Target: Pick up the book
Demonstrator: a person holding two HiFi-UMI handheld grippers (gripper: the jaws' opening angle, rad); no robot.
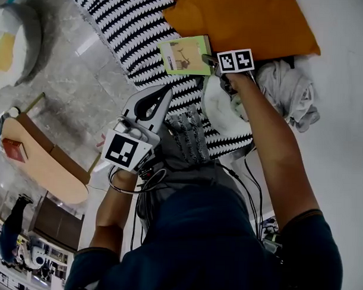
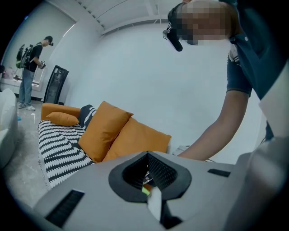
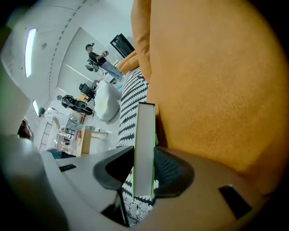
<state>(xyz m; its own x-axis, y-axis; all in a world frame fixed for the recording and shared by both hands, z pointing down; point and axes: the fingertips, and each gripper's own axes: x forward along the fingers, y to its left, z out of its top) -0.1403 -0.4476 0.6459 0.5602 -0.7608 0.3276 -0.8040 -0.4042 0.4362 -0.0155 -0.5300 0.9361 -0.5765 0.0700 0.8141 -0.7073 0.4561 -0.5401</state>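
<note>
— Where is the book?
— The book point(image 1: 184, 55) is over the black-and-white striped throw point(image 1: 126, 26), just beside the orange cushion point(image 1: 245, 22); my right gripper point(image 1: 213, 60) has it by one edge; the fingers point(image 3: 174, 168) are clamped on its two covers, with the pages edge-on between them.
— Is it clear of the throw?
— That I cannot tell.
— And your left?
— My left gripper point(image 1: 167, 90) hangs apart from the book, nearer my body; its fingers are closed together, holding nothing.
</note>
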